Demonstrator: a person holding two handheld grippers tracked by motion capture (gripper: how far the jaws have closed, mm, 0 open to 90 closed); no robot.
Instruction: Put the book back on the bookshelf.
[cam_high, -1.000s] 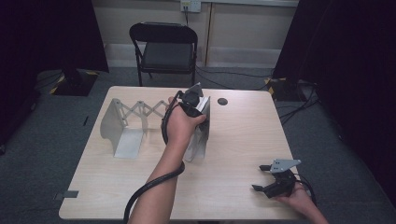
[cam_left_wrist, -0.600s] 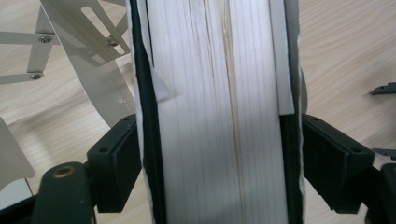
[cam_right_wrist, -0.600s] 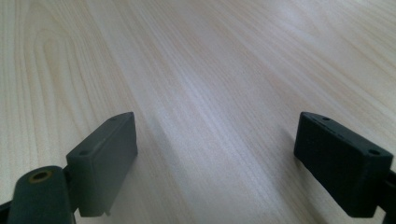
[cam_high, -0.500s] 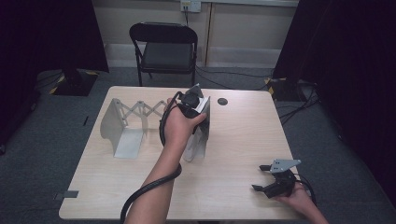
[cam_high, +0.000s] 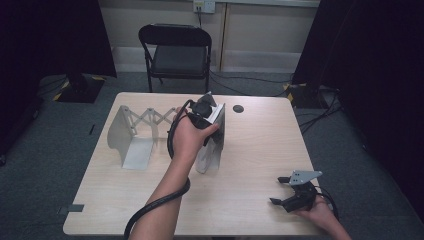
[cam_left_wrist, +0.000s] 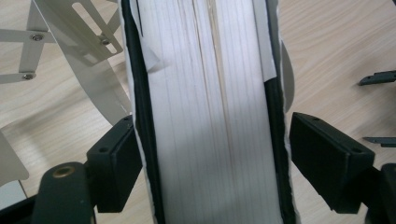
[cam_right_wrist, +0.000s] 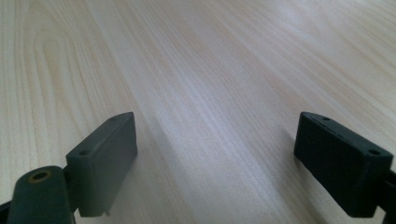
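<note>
The left tongs have just been opening around the book (one pad now clear), which stands in the rack as before; the right tongs rest open on the worktop.

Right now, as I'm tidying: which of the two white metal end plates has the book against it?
The right-hand white metal end plate, with the thick black-covered book upright against it; the left-hand plate stands alone.

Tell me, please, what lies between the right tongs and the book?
Only bare tabletop: in the high view nothing sits between the right tongs and the book.
</note>
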